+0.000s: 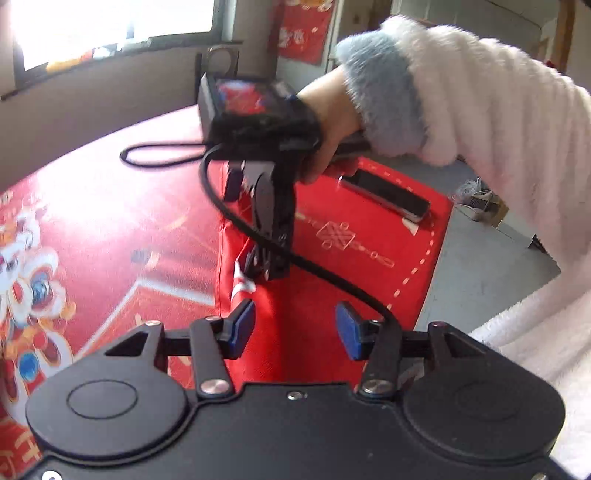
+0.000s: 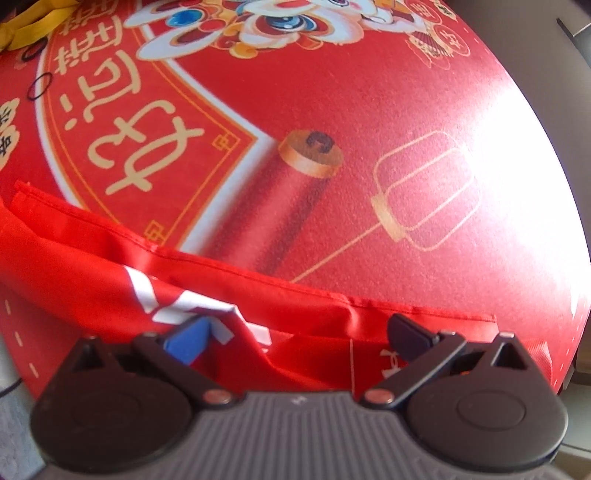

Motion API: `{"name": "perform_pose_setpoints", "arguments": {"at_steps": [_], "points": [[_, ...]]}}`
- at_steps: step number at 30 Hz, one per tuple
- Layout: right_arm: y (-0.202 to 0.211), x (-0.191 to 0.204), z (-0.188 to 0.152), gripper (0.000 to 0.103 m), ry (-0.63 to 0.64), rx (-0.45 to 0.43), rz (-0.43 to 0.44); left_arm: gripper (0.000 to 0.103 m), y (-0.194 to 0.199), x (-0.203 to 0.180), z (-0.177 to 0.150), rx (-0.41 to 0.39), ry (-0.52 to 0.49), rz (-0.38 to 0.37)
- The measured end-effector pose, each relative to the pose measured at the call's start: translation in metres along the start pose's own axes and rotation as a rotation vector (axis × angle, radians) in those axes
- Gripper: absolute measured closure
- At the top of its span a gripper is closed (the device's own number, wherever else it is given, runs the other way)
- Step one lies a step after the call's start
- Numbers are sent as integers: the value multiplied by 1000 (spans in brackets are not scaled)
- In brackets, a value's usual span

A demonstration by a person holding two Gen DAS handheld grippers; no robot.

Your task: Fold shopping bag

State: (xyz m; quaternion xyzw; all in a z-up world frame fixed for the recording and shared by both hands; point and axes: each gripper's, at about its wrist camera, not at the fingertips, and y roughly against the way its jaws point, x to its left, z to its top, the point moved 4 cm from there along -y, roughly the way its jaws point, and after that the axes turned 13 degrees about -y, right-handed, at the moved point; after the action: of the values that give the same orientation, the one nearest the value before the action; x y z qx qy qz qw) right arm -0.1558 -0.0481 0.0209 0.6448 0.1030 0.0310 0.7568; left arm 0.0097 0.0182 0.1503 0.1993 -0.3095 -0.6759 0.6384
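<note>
Two claws over red bag (image 1: 314,314) on printed tablecloth (image 1: 110,229): left claw (image 1: 295,328) released above it, right claw (image 2: 299,334) released, tips against fabric.

place: home, living room | signs: festive red tablecloth (image 2: 369,110); window (image 1: 110,22); red wall hanging (image 1: 306,29); shoes (image 1: 476,201) on floor

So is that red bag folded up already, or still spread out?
Partly folded: the red bag lies on the table in overlapping layers, rumpled near the open right hand-held gripper.
</note>
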Motion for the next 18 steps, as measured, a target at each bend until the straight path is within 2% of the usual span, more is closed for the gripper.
{"name": "perform_pose_setpoints", "arguments": {"at_steps": [3,5,8,13,18], "points": [[-1,-5,-1,1,-11,8,22,51,-33,-9,2,67,8,30],[-2,-6,-3,1,-14,8,30,70,-54,-12,-4,105,14,54],[-3,-8,-7,1,-21,0,37,71,-72,-9,-12,101,29,141],[-5,-11,-11,1,-25,-3,52,71,-87,-6,-15,94,-18,244],[-5,-19,-5,1,-27,-13,56,68,-105,-5,-15,107,-63,296]]}}
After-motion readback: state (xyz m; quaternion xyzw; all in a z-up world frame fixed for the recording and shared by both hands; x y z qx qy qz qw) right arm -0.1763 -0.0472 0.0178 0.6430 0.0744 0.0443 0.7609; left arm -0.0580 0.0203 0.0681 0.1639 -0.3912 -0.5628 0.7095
